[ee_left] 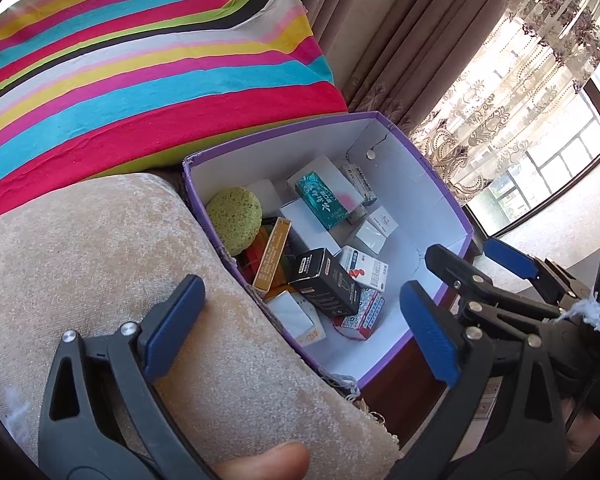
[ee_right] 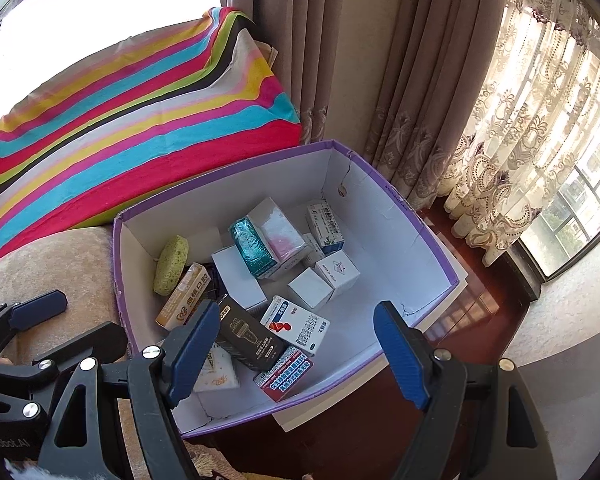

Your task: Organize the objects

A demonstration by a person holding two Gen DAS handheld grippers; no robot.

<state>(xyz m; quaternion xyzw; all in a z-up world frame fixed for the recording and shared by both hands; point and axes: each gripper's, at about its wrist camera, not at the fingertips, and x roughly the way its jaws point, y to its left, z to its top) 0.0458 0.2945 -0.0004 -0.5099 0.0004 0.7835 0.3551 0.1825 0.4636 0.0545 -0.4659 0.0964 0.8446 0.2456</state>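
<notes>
Both views look down into a purple-rimmed cardboard box with white inner walls, standing beside a beige cushioned armrest. The box already holds a loose pile: a green sponge, a black carton, a teal carton, an orange carton, a white-and-blue medicine carton and several plain white cartons. Judged from this, most of the gathering appears done; the items lie jumbled and tilted, not lined up, so tidying inside the box may remain. No stray item shows on the armrest or on the visible floor.

The left tongs stand wide, with nothing between the pads; one pad hangs over the armrest, the other over the near corner of the box. The right tongs are likewise spread wide and empty, poised above the near end of the box, over the black carton.

Surroundings: a striped, many-coloured cloth covers the seat behind the box. The box appears to rest on a dark reddish wooden surface; whether floor or low table cannot be told. Patterned brown curtains and a lace curtain hang before a bright window.
</notes>
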